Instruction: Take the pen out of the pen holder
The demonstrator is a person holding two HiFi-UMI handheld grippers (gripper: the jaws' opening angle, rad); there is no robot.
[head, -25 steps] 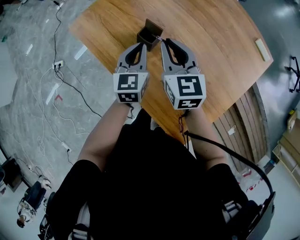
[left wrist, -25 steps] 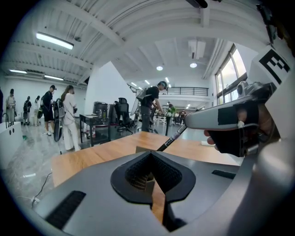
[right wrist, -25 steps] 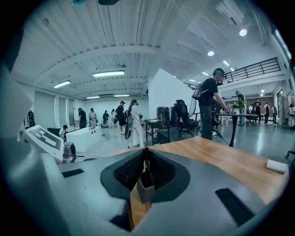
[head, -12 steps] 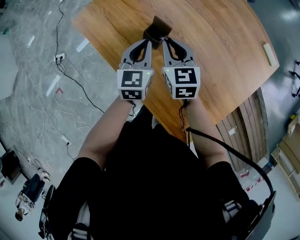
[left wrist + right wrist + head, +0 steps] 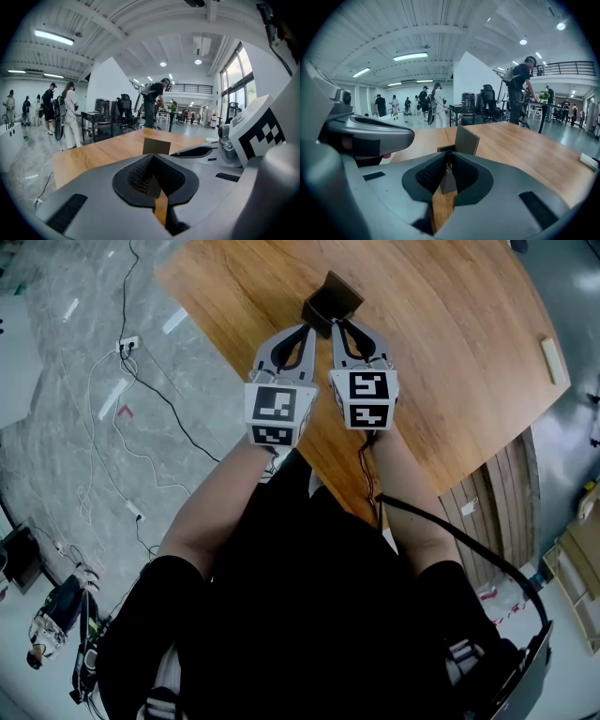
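The right gripper (image 5: 337,325) pinches the thin pen (image 5: 448,166) at the mouth of the brown pen holder (image 5: 333,302) on the wooden table (image 5: 450,371). The left gripper (image 5: 310,327), closed on nothing, crowds just beside it. A white block (image 5: 553,360) lies well apart.

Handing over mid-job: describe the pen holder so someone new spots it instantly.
On the wooden table, look near the edge closest to the person, where the left gripper and right gripper point. At their tips stands the pen holder, a small dark brown open-topped box. The only other item in view, a pale block, lies far to the right.
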